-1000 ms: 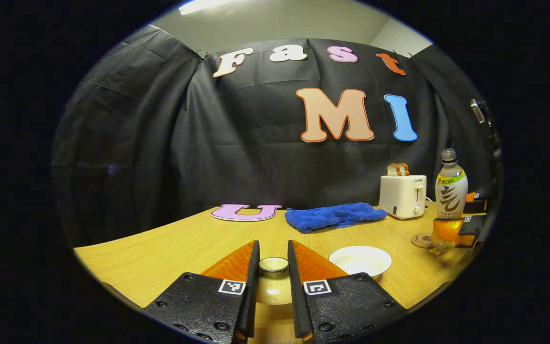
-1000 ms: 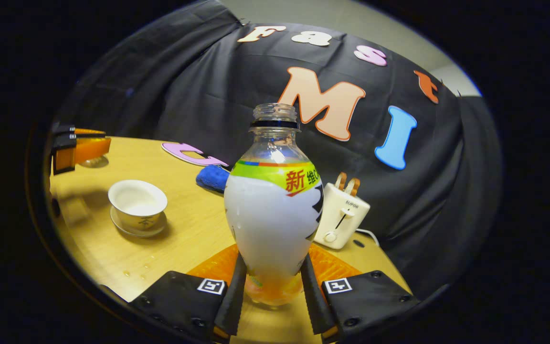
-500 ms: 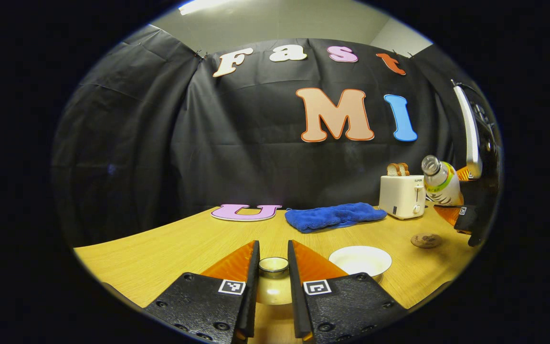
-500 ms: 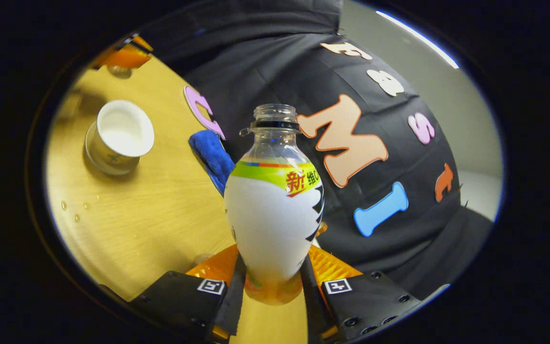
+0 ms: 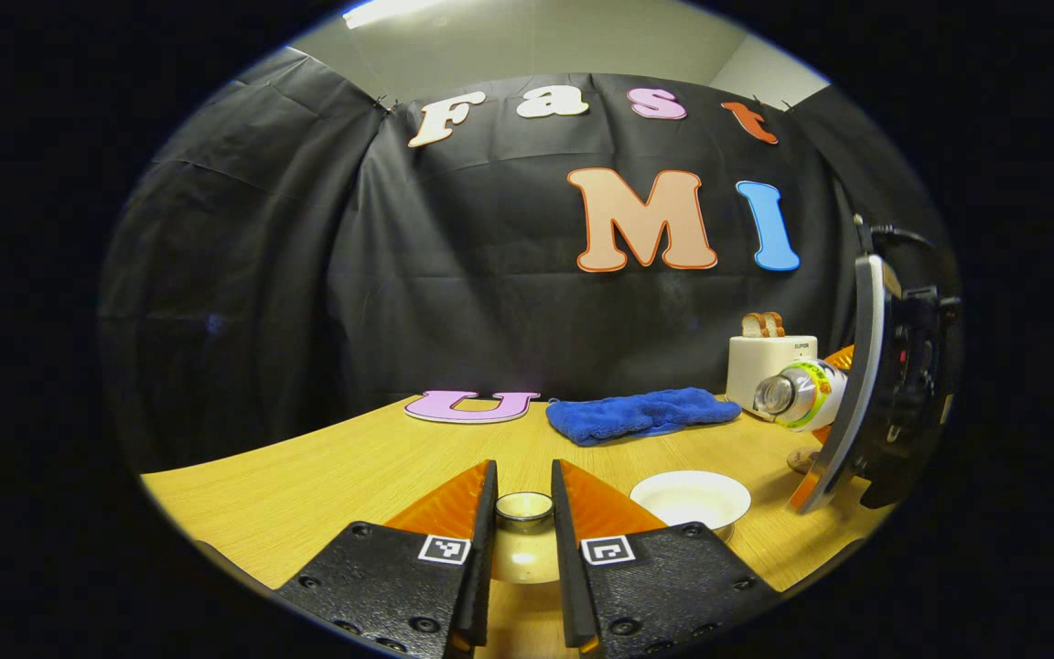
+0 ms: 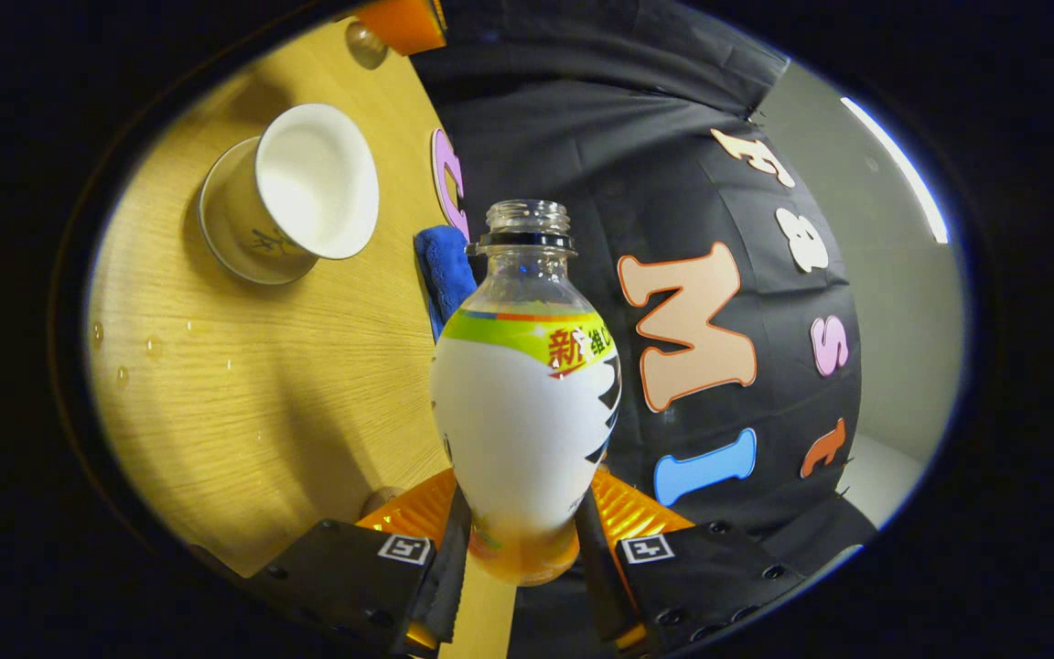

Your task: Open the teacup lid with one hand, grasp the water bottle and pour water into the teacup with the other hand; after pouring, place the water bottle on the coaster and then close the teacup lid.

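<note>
Gripping the knob of the teacup lid [image 5: 524, 506] between fingers set only narrowly apart, the left gripper [image 5: 524, 549] holds the pale lid low over the wooden table [image 5: 326, 476] in the left gripper view. Just beyond it to the right sits the open teacup [image 5: 690, 496], white inside, on its saucer. Farther right, the right gripper [image 5: 847, 403] carries the water bottle [image 5: 800, 394] tipped nearly level, its uncapped mouth turned toward the cup and above the table, while the coaster [image 5: 800, 460] lies largely hidden behind that gripper's body.

In the right gripper view, the right gripper [image 6: 518, 549] has both fingers pressed against the lower sides of the water bottle [image 6: 524, 394], spread about as wide as the bottle's base. The teacup [image 6: 294, 192] stands up and to the left of the bottle's neck, and the table [image 6: 262, 384] shows a few water droplets [image 6: 147, 346] near its edge.

A second ago the bottle stood upright by the coaster; half a second ago it had lifted and begun to lean; it is now rolled much further over and nearer the cup. The left gripper and lid have not shifted.

At the back of the table lie a blue towel [image 5: 641, 414] and a white toaster [image 5: 769, 366] holding bread slices, against the black cloth wall [image 5: 307, 275].
</note>
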Action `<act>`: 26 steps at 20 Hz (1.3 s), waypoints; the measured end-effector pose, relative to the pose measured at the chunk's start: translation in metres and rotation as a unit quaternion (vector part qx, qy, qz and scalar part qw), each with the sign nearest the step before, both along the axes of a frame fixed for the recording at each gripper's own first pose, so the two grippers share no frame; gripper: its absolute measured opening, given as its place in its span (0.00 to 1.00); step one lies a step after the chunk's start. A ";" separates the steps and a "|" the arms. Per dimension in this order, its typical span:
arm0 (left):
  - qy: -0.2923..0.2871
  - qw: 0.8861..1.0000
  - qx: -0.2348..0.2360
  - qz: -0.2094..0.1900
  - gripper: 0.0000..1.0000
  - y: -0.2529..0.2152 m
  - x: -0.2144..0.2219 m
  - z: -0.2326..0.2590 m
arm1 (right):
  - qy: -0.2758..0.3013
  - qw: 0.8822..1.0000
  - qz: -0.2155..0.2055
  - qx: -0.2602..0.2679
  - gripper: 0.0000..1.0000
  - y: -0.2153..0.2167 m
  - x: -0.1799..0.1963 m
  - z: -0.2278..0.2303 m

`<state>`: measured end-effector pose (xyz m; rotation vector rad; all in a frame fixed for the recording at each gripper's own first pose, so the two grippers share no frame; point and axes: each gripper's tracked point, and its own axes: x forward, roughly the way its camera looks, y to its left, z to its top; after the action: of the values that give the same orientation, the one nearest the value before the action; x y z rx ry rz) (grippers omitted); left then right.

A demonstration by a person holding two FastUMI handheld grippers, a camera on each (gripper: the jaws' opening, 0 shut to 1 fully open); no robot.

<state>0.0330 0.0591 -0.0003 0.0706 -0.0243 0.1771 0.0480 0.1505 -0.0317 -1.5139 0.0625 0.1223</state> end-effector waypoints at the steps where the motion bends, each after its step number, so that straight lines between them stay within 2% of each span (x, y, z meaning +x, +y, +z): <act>1: 0.000 1.000 0.000 0.000 0.29 0.000 0.000 0.000 | -0.003 1.000 0.003 -0.015 0.60 -0.001 0.002 -0.001; 10: 0.000 1.000 0.000 0.000 0.29 0.000 0.000 0.000 | -0.047 0.993 0.033 -0.105 0.61 0.013 -0.006 -0.009; 16: 0.000 1.000 0.000 0.000 0.29 0.000 0.000 0.001 | -0.090 0.983 0.044 -0.155 0.60 0.018 -0.007 -0.002; 26: 0.000 1.000 -0.001 0.000 0.29 0.000 0.000 0.000 | -0.122 0.972 0.068 -0.188 0.60 0.027 -0.010 0.004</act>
<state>0.0332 0.0592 -0.0002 0.0695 -0.0240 0.1772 0.0383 0.1770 -0.0275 -1.9012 -0.2274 0.0323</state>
